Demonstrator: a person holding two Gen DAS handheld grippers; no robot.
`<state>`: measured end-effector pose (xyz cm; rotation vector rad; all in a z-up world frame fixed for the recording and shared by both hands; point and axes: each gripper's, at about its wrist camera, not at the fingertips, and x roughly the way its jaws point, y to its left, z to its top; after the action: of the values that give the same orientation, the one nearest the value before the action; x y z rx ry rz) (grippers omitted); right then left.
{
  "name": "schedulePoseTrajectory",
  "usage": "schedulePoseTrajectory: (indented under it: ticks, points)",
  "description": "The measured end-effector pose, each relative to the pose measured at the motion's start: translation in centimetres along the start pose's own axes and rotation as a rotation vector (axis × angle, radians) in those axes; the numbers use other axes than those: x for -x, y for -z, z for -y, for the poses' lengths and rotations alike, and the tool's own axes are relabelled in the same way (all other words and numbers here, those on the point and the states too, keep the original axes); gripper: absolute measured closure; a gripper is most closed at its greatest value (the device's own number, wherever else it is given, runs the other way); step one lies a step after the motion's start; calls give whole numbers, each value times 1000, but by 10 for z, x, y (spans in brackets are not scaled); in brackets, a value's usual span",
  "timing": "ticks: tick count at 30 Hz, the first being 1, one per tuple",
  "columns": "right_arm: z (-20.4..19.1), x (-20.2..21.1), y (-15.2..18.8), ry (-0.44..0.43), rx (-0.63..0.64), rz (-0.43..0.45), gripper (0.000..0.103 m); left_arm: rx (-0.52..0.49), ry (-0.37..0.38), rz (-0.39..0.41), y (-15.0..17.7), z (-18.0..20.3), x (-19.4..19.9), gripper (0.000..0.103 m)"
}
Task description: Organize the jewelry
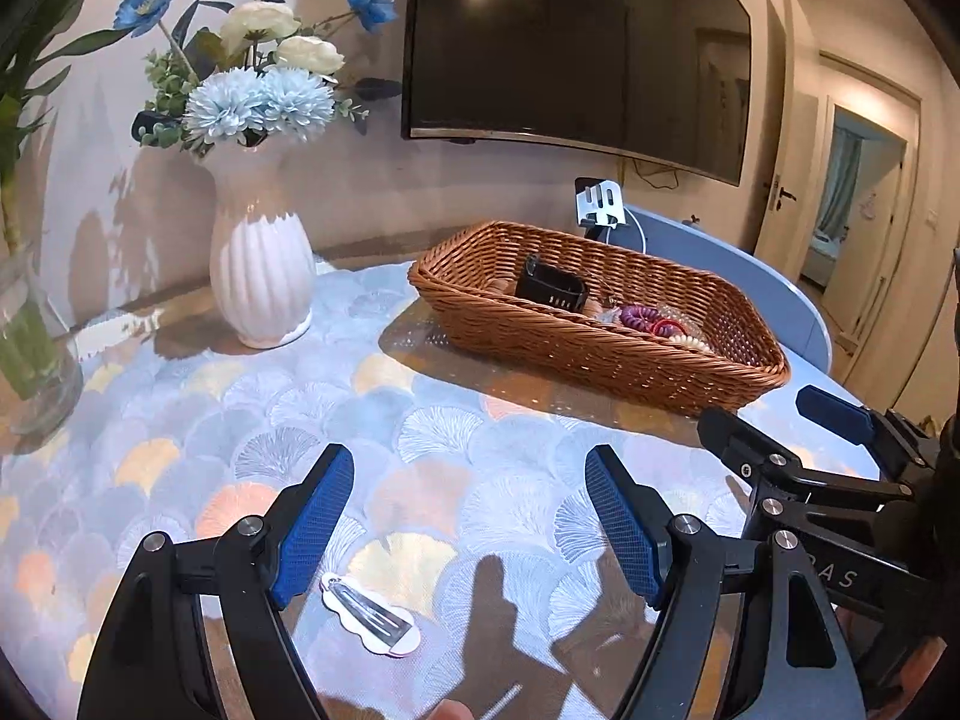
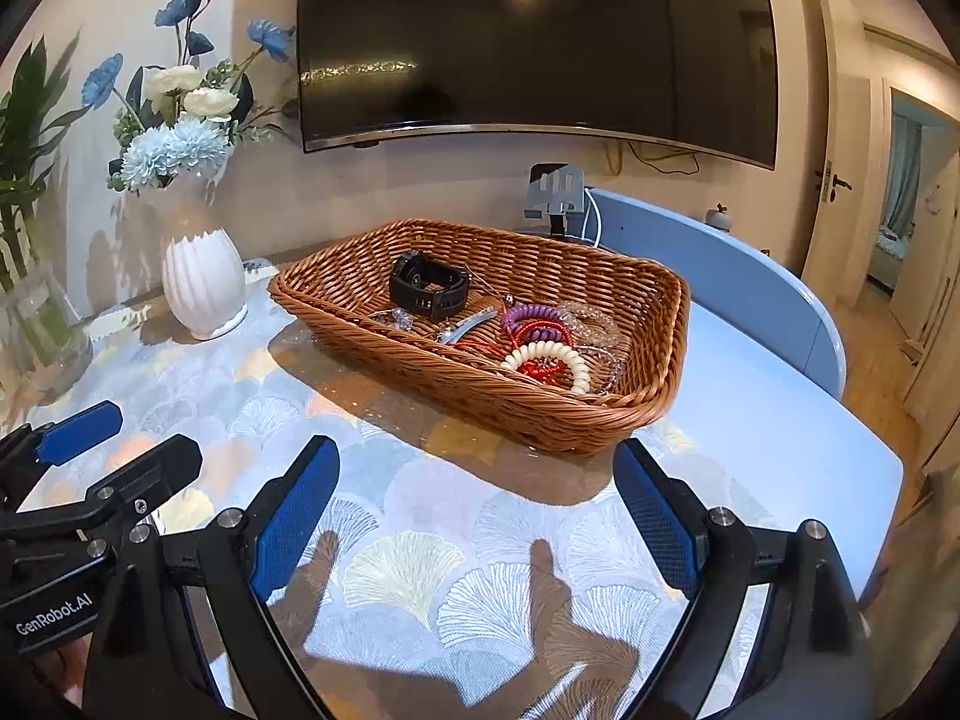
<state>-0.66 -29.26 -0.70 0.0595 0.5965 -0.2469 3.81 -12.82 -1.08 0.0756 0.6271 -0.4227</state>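
Near the basket (image 1: 600, 324), on the cloth just under the left gripper's (image 1: 468, 516) left pad, lies the hair clip (image 1: 367, 617) (light, thin, stiff, slick metal lying flat), so pinch across its edges; both grippers, right (image 2: 477, 516) included, gape empty.

place: home living room | signs: wall television (image 2: 534, 36); flower vase (image 2: 201, 285); bedroom doorway (image 2: 912, 192)

**Jewelry in the basket, one clip outside**

A brown wicker basket (image 2: 480, 384) sits far on the table, holding a black watch (image 2: 428, 286), a silver hair clip (image 2: 471, 324), purple (image 2: 531, 324), red and cream coil ties (image 2: 549, 357) (heaped at its right end). Near left, a silver snap clip on a white card (image 1: 369, 615) lies flat.
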Motion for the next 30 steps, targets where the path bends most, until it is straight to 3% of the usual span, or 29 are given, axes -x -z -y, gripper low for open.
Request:
schedulePoseTrajectory:
  ticks: [18,23,30]
  points:
    - [-3,-3,-1,6,20,-12,9,21,4,-9,1,-4,1,23]
    - [12,-7,-14,-60,-37,-107,9,56,-19,-41,-13,-6,7,23]
    - [24,16,-52,46,-7,-102,9,-9,-37,-17,-49,24,39,23]
